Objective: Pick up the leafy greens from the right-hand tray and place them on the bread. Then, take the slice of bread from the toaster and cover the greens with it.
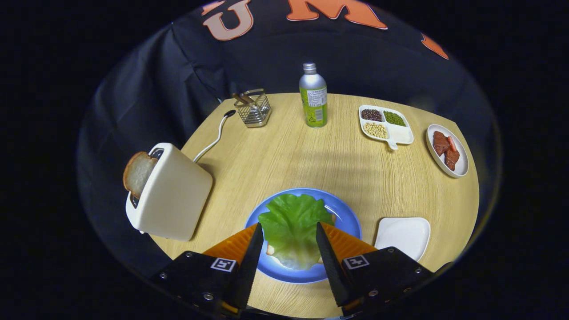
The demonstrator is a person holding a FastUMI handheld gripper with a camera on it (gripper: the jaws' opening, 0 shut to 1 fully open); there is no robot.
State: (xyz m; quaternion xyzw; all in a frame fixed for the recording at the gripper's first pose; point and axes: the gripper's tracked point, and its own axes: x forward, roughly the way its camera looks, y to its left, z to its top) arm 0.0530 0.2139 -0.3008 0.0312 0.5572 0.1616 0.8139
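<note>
**Table layout, gripper view**

Gripper (pixel 288 231) fingers spread apart over the plate (pixel 344 212); leafy greens (pixel 291 222) on the plate, between the fingers. Toaster (pixel 173 195) left of plate, bread slice (pixel 137 172) in its slot. Empty tray (pixel 403 233) just right of plate. Far side, left to right: wire basket (pixel 253 109), bottle (pixel 313 95), divided dish (pixel 386 125), meat plate (pixel 446 150).
</note>
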